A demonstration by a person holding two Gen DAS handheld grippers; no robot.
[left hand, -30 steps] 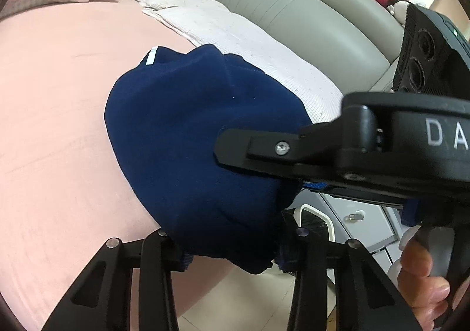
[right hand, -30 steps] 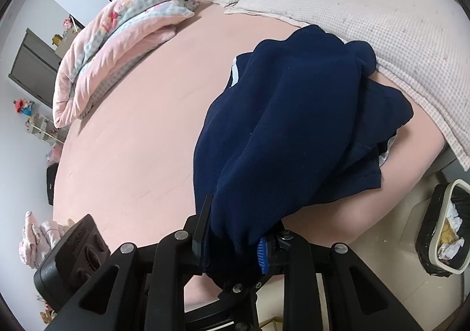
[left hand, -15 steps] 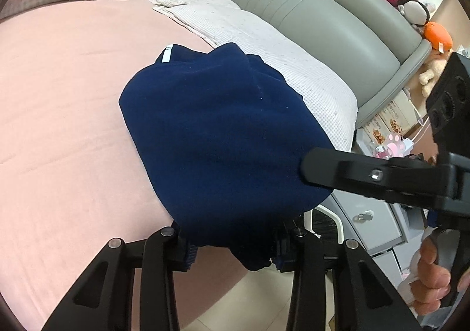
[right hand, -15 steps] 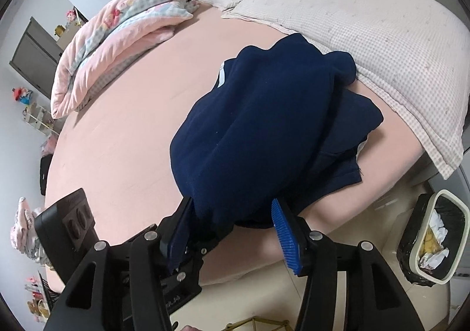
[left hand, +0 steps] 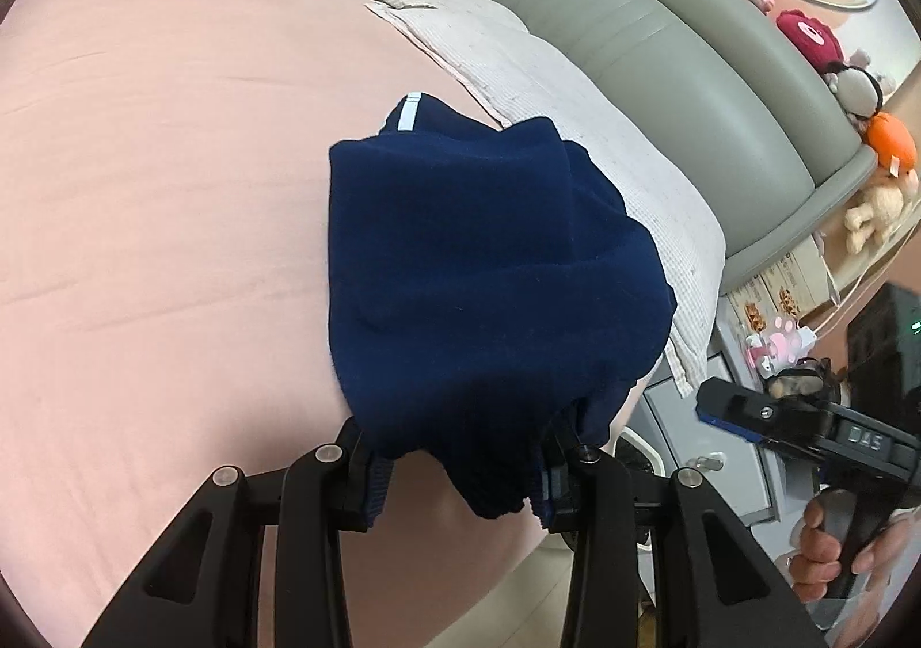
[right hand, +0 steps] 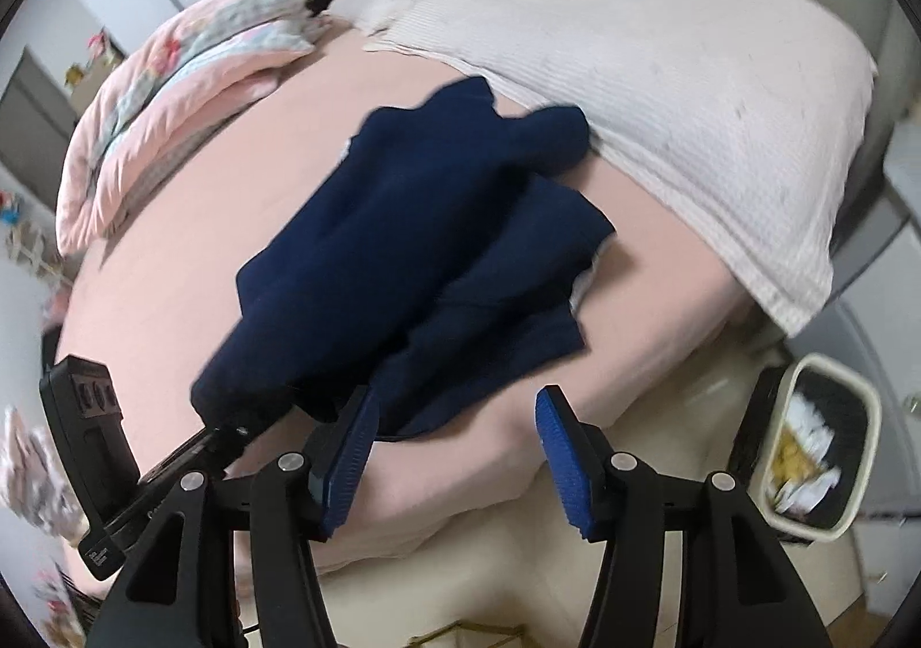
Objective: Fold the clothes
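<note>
A navy blue garment (left hand: 478, 268) lies bunched on the pink bed sheet (left hand: 144, 245) near the bed's corner, with a white tag at its far edge. My left gripper (left hand: 460, 452) is shut on the garment's near hem, and cloth hangs between its fingers. In the right wrist view the garment (right hand: 414, 245) lies in loose folds, its left end pinched by the left gripper (right hand: 230, 426). My right gripper (right hand: 455, 435) is opening; nothing sits between its blue pads (right hand: 561, 452), and it hovers just off the bed's edge. A hand holds it at the lower right of the left wrist view.
A folded pink quilt (right hand: 190, 90) lies at the far end of the bed. A white checked pillow (right hand: 662, 90) runs along the grey headboard (left hand: 662, 32), which is topped with plush toys (left hand: 806, 32). A waste bin (right hand: 817, 446) and bedside drawers (left hand: 719, 452) stand on the floor.
My right gripper let go of the navy garment, opened wide and drew away from it. My left gripper kept its grip while pulling back, and the cloth settled lower on the bed.
</note>
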